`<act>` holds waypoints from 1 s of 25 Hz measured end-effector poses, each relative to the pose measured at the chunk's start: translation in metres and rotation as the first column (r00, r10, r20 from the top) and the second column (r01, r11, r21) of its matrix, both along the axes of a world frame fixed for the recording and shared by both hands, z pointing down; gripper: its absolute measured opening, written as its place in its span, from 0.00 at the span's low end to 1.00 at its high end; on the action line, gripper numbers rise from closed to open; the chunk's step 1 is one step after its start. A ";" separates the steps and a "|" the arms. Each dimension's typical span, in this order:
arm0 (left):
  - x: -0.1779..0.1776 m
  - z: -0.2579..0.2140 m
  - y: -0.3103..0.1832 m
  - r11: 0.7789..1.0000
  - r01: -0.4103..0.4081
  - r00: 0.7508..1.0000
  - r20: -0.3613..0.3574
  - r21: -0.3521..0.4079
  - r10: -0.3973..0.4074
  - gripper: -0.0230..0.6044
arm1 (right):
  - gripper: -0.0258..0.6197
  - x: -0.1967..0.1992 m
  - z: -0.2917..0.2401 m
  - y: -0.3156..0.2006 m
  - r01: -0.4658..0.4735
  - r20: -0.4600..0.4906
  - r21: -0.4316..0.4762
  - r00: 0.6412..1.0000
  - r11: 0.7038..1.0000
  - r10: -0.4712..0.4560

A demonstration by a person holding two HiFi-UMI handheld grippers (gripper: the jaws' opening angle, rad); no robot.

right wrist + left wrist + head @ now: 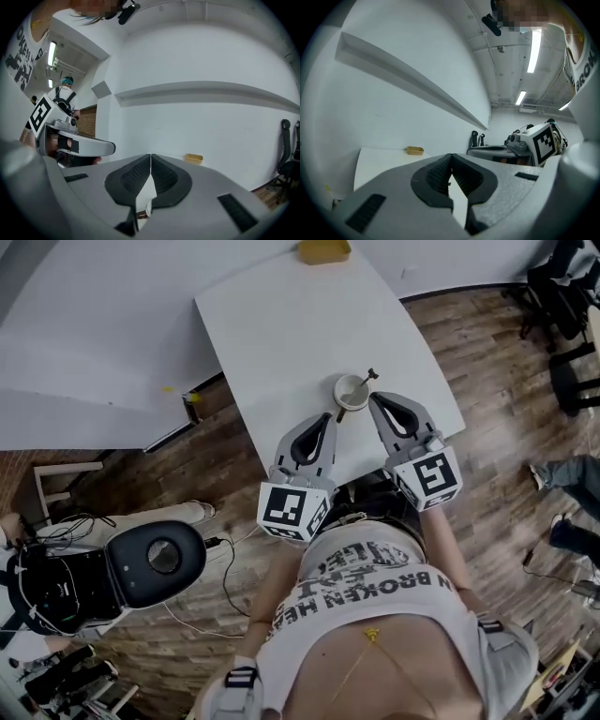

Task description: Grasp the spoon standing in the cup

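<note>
Hovering shut and empty beside cup [351, 391] at surface's [281, 324] near edge: left tool [329, 417], right tool [375, 398]. Advising opening right tool wide, then closing squarely on spoon [368, 380] handle.

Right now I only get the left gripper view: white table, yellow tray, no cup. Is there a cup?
Observer: Yes. The head view shows a cup on the table, near the tips of the left gripper and right gripper.
Operator: And the spoon?
Observer: The spoon stands in the cup, handle leaning to the right gripper's side.
Operator: Is that gripper holding it?
Observer: No. The right gripper view shows its jaws shut, empty.
</note>
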State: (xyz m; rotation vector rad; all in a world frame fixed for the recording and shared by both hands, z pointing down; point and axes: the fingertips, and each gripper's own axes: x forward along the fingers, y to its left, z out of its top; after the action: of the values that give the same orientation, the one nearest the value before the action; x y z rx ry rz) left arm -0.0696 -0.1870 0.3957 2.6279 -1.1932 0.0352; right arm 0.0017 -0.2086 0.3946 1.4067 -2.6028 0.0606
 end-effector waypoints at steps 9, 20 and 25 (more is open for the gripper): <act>0.018 -0.011 -0.015 0.996 0.093 0.995 -0.036 -0.010 -0.093 0.03 | 0.05 0.002 -0.005 -0.023 0.130 -0.012 -0.006 0.991 0.992 -0.130; 0.030 0.002 -0.035 0.985 0.160 0.986 -0.029 -0.067 -0.162 0.03 | 0.05 0.017 0.040 -0.064 0.193 -0.087 -0.099 0.976 0.976 -0.201; 0.024 0.007 -0.040 0.979 0.187 0.981 -0.026 -0.082 -0.190 0.03 | 0.05 0.018 0.063 -0.076 0.202 -0.122 -0.139 0.968 0.970 -0.219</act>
State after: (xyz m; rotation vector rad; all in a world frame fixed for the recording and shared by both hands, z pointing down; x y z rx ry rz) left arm -0.0454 -0.2266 0.4030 2.4269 -1.3939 0.0032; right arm 0.0195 -0.2848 0.4573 1.0482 -2.5690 0.0934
